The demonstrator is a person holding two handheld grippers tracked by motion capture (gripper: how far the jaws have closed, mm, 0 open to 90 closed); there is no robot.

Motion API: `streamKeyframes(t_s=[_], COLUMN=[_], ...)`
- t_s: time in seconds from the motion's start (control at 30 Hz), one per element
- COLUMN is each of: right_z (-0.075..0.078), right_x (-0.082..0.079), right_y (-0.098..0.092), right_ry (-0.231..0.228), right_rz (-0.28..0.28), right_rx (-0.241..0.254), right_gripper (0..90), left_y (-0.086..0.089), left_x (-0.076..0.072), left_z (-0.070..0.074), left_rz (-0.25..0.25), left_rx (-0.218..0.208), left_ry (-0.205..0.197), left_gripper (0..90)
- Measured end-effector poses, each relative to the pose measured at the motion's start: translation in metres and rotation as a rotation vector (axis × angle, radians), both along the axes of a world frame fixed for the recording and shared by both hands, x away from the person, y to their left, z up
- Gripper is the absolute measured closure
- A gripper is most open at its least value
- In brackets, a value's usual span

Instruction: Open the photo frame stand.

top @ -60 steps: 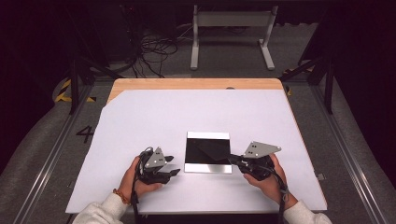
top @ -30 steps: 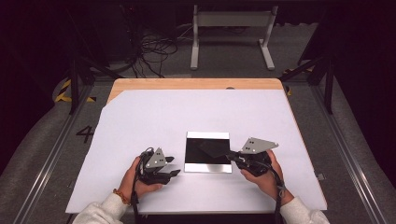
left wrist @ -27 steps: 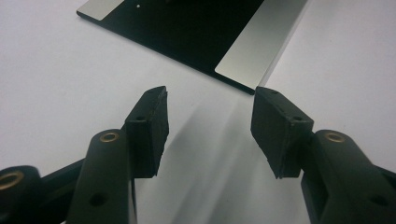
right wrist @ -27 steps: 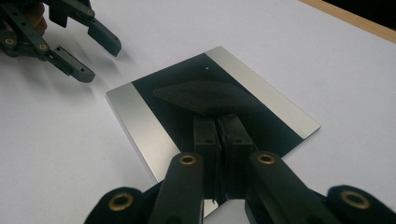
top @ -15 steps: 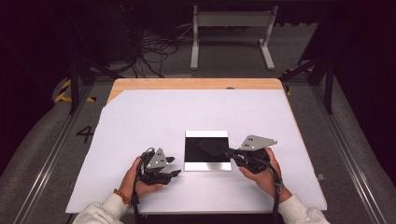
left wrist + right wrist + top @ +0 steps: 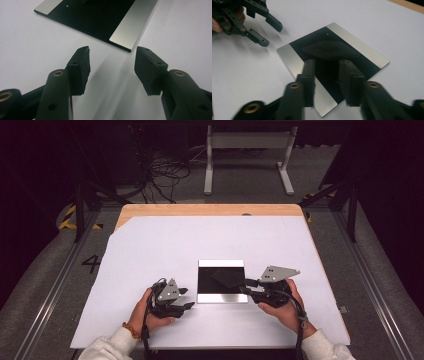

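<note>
A flat square plate (image 6: 220,271), glossy black with a silver strip along two opposite sides, lies on the white tabletop (image 6: 150,245) near the person's edge. My left gripper (image 6: 187,298) stands open just off the plate's near-left corner, nothing between its pads (image 6: 112,53); that corner of the plate (image 6: 125,30) lies ahead of it. My right gripper (image 6: 244,286) reaches over the plate's right side. Its jaws (image 6: 327,63) have just been opening and hover, blurred, above the plate (image 6: 352,47) with nothing clamped. The left gripper (image 6: 265,32) shows beyond the plate.
The white sheet covers a wooden table whose bare strip (image 6: 210,210) shows at the far edge. Beyond it on the dark floor are tangled cables (image 6: 165,175) and a metal stand (image 6: 247,150). Floor rails run along both sides.
The right gripper has edged a little left toward the plate's right side and its jaws have spread. The left gripper and the plate have stayed put.
</note>
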State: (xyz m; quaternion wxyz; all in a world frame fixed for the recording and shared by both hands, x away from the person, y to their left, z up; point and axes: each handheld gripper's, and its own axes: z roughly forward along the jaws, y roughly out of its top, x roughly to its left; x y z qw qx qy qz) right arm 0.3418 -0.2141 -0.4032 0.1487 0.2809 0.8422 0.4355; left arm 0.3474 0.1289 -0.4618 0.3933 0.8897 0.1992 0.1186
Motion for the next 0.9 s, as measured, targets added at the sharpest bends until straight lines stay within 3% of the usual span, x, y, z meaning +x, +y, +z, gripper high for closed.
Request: streamKeyframes(t_s=[0.07, 0.13, 0.17, 0.27, 0.5, 0.83, 0.9], right_z=[0.001, 0.004, 0.004, 0.003, 0.000, -0.002, -0.006], right_x=[0.000, 0.004, 0.004, 0.012, 0.023, 0.033, 0.036], right_y=[-0.001, -0.006, -0.006, -0.008, -0.010, -0.001, 0.000], right_ry=[-0.001, 0.028, 0.028, 0.089, 0.151, 0.189, 0.222], right_rz=[-0.005, -0.022, -0.022, -0.028, -0.053, -0.094, -0.094], right_rx=[0.009, 0.055, 0.055, 0.110, 0.185, 0.211, 0.222], right_gripper=[59.2, 46.9, 46.9, 42.9, 39.5, 36.9, 34.8], left_y=[0.000, 0.000, 0.000, -0.001, -0.002, -0.005, -0.008], left_x=[0.000, 0.000, 0.000, 0.001, 0.001, 0.002, 0.002], left_z=[0.000, 0.000, 0.000, 0.000, 0.000, 0.000, 0.000], left_rz=[-0.001, 0.005, 0.005, 0.001, -0.002, -0.003, -0.008], left_rx=[-0.001, 0.000, 0.000, 0.003, 0.004, 0.006, 0.005], left_ry=[-0.001, -0.002, -0.001, -0.003, -0.003, -0.006, -0.005], left_gripper=[46.8, 46.7, 46.7, 46.7, 46.5, 46.5, 46.5])
